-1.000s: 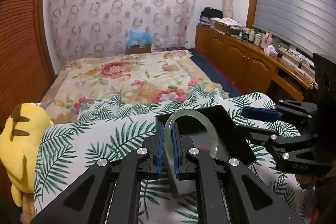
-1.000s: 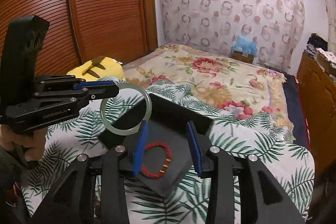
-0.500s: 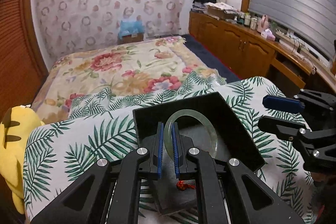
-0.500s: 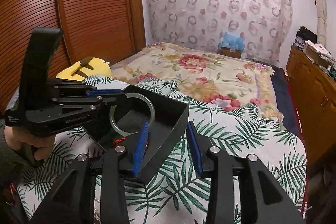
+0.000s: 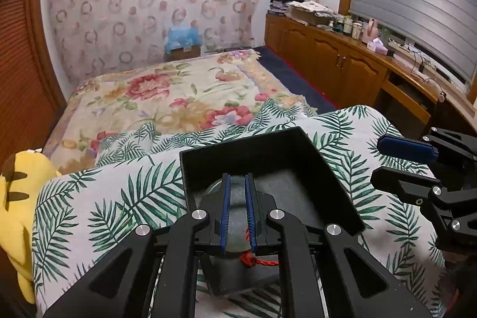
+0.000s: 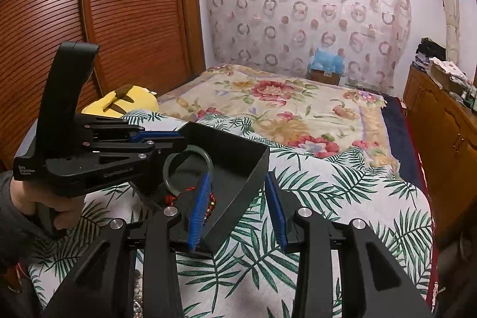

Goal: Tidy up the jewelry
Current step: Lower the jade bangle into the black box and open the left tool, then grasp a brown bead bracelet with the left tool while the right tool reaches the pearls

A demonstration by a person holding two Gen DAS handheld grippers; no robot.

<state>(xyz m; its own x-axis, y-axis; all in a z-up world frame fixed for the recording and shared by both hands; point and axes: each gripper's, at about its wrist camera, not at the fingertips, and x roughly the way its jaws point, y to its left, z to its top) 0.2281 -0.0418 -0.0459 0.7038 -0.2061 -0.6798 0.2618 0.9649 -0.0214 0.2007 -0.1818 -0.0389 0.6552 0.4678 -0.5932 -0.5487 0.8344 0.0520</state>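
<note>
- My left gripper pinches the green bangle tight, so it can't drop
- I hold the bangle low inside the black tray, just over the floor, because that is where it goes
- The red bracelet lies in the tray too, right by the bangle
- My right gripper is spread wide and holds nothing. One finger is inside the tray wall and one outside, I think to keep the tray from sliding on the soft leaf cloth

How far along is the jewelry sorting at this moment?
Done: a red bracelet already lies in the black tray. In hand: the left gripper holds a green bangle low inside the tray, not released. Left: let go; the right gripper is open and empty.
</note>
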